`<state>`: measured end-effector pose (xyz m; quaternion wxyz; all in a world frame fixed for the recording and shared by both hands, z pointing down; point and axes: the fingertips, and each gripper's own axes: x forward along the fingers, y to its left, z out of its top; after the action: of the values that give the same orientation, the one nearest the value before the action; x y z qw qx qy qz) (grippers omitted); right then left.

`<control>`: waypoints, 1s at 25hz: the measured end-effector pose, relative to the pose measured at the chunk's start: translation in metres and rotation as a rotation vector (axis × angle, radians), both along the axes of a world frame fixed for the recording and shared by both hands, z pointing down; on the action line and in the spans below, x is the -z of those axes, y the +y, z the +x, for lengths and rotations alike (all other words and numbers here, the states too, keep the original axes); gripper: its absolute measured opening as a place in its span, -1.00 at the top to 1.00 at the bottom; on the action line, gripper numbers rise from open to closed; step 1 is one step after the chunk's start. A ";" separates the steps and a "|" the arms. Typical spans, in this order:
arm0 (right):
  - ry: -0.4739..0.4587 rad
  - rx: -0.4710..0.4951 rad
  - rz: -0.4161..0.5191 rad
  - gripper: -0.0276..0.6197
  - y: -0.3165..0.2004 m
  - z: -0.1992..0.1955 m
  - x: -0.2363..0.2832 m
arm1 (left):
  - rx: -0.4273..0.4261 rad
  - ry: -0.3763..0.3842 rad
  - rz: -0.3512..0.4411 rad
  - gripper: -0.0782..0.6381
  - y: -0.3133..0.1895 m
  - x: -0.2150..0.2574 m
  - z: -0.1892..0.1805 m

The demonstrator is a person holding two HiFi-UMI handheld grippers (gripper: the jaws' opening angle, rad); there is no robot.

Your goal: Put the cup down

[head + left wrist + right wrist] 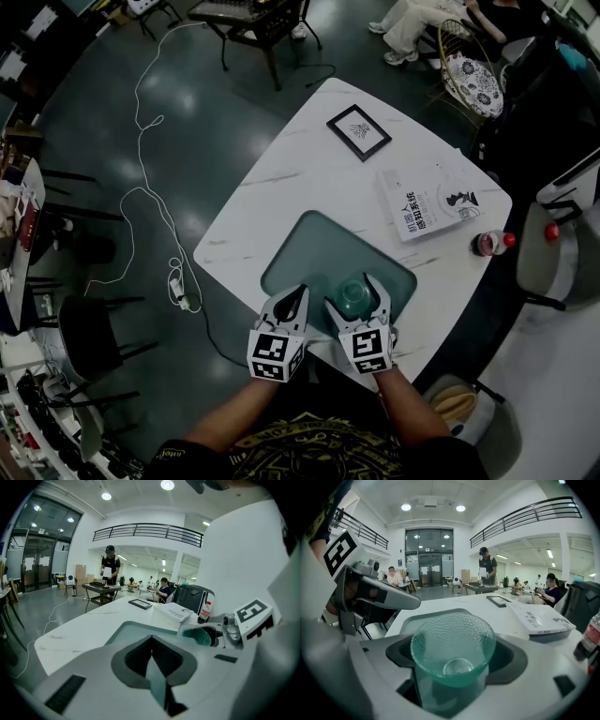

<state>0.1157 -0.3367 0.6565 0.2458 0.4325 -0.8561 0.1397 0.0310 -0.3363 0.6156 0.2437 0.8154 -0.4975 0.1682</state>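
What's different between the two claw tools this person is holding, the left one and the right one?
The right gripper has its jaws closed around a green glass cup. The left gripper has its jaws together on nothing. Seen from above, the right gripper's jaws bow wide around the cup, while the left gripper's come to a point. Both are white and are held side by side over the near edge of the green mat.

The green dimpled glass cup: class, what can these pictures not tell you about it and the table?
1. Base of the green dimpled glass cup: hidden by the jaws, right gripper view; contact with the green mat unclear.
2. Cover print of the white book: too small, head view.
3. Part of the red-capped bottle: cut off at the right gripper view's edge.
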 end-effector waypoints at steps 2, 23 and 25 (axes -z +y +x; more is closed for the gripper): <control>-0.003 0.006 0.011 -0.32 -0.001 -0.001 -0.001 | 0.004 0.000 0.001 0.75 0.001 0.000 -0.001; -0.046 0.003 0.055 -0.37 0.001 0.001 0.033 | 0.027 0.017 0.030 0.75 0.007 0.016 -0.005; -0.053 -0.002 0.075 -0.37 0.002 0.002 0.042 | 0.033 0.023 0.040 0.75 0.008 0.021 -0.007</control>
<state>0.1173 -0.3350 0.6149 0.2063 0.4385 -0.8666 0.1191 0.0243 -0.3282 0.5948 0.2359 0.8138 -0.5111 0.1447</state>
